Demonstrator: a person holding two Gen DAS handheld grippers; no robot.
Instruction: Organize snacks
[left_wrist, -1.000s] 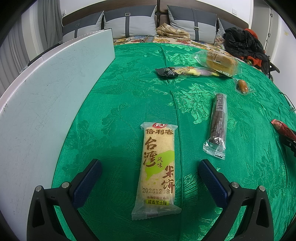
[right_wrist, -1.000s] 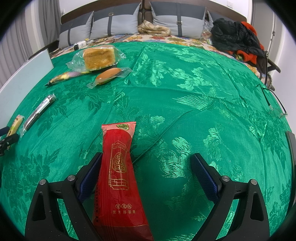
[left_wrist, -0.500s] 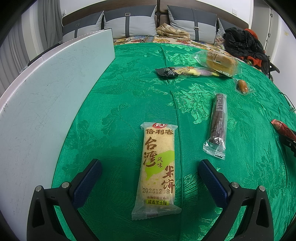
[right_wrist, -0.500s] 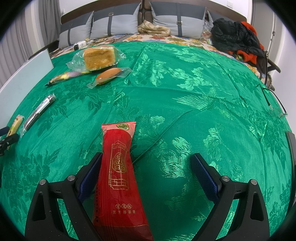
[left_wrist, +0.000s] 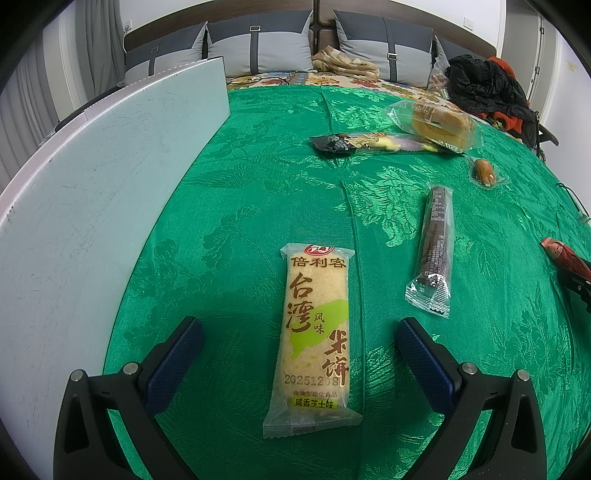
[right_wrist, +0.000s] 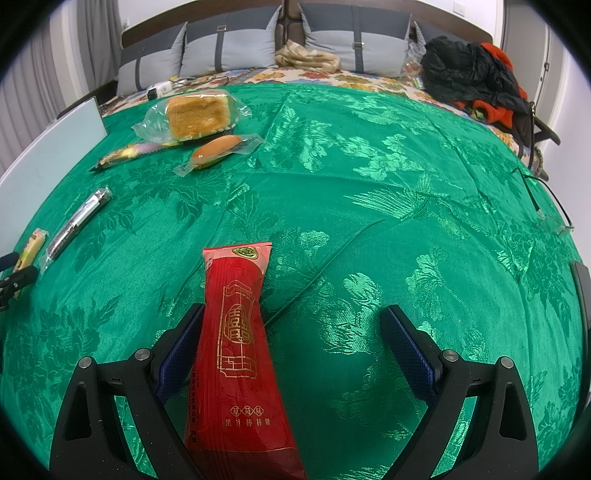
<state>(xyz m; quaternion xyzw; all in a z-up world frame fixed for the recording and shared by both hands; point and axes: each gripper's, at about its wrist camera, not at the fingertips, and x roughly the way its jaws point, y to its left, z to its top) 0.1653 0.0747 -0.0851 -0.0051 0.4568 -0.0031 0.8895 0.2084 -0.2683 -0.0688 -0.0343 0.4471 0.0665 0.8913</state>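
Both grippers hovering over snacks on green bedspread (left_wrist: 258, 192)
Left gripper (left_wrist: 300, 349) fingers standing apart, straddling rice cracker packet (left_wrist: 316, 339); right gripper (right_wrist: 291, 338) fingers apart, red packet (right_wrist: 236, 354) lying against left one.

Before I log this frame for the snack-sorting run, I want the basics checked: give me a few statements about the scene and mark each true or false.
1. The left tool is open with the yellow rice cracker packet lying between its fingers. True.
2. The right tool is clamped shut on the red packet. False: its fingers stand wide apart, and the packet lies against the left one only.
3. The cloth is blue. False: it is green with a floral weave.
4. A wrapped square cake lies at the far side near the pillows. True.
5. The dark stick packet lies on top of the rice cracker packet. False: they lie apart.
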